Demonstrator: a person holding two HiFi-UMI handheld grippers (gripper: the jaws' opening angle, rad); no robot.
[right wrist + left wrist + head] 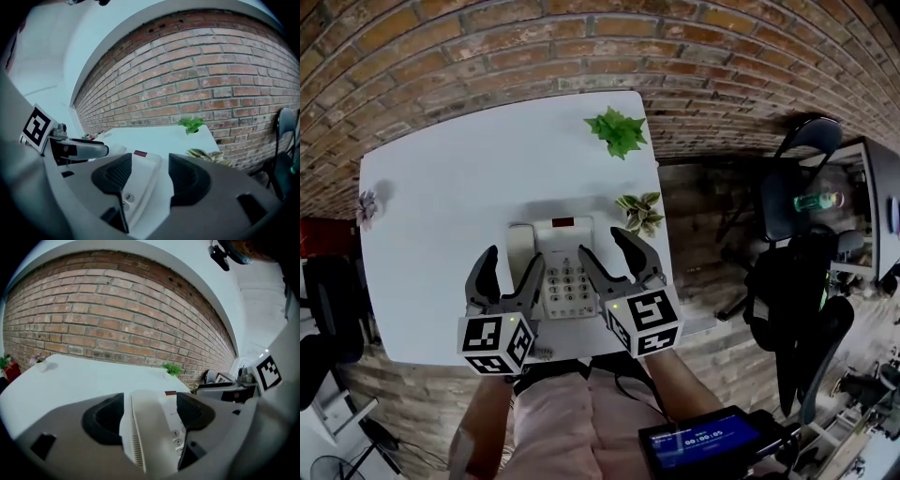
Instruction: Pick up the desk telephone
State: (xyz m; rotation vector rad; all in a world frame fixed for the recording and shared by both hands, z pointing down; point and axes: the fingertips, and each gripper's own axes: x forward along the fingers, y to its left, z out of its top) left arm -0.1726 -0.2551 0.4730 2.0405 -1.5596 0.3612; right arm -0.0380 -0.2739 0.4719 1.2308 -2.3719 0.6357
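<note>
Jaws: left gripper (512,258) agape astride handset (518,238); right gripper (605,242) agape at 3 o'clock edge of telephone (565,246).
Handling: probably light, slick plastic; loose handset; clamp base sides.

Bare tabletop (441,206) left of telephone (567,272); plant (640,213) right.

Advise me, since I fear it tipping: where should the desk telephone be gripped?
Likely both long sides, from the near end: left gripper across the handset, right gripper on the keypad-side edge. The desk telephone lies flat, too wide for one gripper.
</note>
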